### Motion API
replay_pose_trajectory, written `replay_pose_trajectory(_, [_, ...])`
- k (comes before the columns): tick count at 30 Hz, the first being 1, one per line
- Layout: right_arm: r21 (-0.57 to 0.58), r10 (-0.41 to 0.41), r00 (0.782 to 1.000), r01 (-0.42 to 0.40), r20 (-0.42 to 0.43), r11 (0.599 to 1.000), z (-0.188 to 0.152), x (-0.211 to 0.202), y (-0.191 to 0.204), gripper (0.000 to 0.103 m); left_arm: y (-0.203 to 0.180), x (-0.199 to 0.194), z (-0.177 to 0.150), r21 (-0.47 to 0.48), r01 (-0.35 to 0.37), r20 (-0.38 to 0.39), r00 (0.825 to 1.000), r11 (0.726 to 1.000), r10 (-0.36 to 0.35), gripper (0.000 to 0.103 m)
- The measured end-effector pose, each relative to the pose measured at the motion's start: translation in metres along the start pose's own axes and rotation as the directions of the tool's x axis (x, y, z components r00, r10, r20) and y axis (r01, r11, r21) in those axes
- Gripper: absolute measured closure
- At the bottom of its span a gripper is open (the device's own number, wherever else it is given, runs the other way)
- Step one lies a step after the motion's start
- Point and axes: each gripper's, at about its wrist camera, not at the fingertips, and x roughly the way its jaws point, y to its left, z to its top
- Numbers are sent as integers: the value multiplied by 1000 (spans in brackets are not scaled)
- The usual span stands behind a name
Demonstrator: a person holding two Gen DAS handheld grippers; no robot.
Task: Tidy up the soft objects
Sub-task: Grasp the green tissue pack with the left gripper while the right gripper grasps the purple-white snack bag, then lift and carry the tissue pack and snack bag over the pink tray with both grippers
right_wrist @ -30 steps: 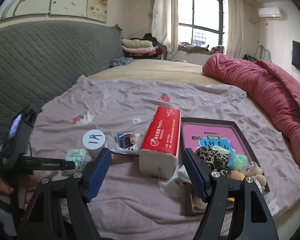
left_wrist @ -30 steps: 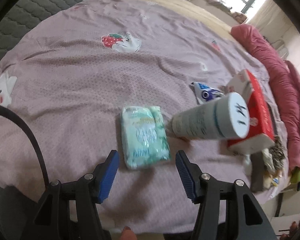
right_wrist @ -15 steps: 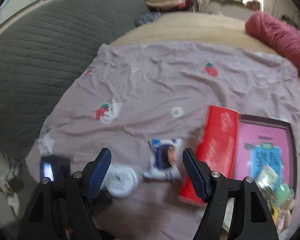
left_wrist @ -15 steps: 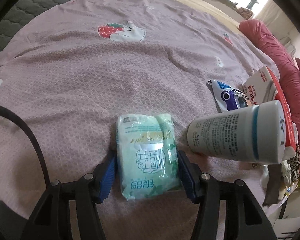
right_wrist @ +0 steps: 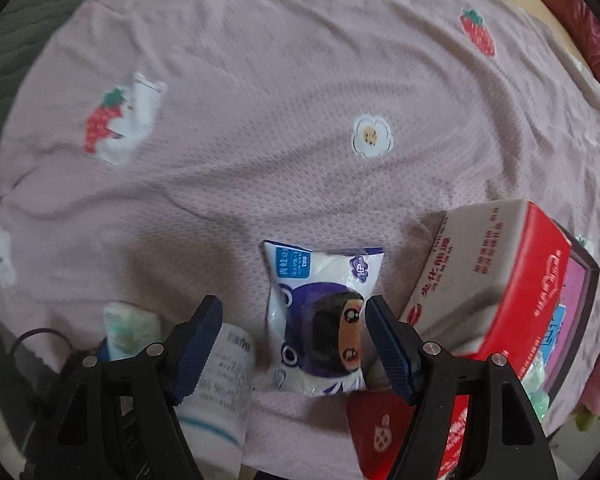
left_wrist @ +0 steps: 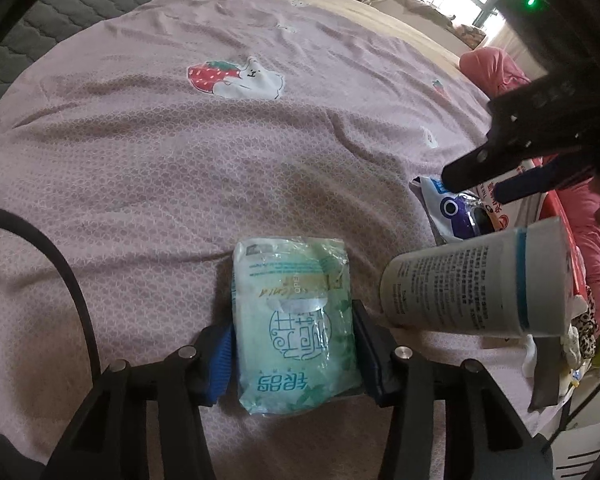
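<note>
Now your left gripper (left_wrist: 294,350) pinches the green tissue pack (left_wrist: 294,320); right gripper (right_wrist: 294,344) gapes over the blue packet (right_wrist: 324,320); the bottle (left_wrist: 476,280) beside may topple.

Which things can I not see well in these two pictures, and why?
- Green tissue pack: right wrist view, mostly hidden behind the right tool.
- White bottle: left wrist view, cap end cut off by the frame edge.
- Red tissue box: left wrist view, hidden behind the right tool and bottle.
</note>
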Motion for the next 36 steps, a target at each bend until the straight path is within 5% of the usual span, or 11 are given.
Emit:
replay_pose_trajectory(19, [11, -112, 989, 114, -91, 993, 10, 43, 4, 28, 7, -2, 2, -6, 46, -11, 999, 999, -46, 51])
replay_pose_trajectory(25, [-32, -113, 993, 112, -45, 993, 8, 23, 6, 52, 7, -2, 2, 0, 45, -7, 999, 999, -45, 51])
replay_pose_trajectory(36, [-2, -49, 983, 50, 179, 999, 0, -63, -11, 53, 15, -2, 8, -36, 82, 0, 997, 996, -82, 60])
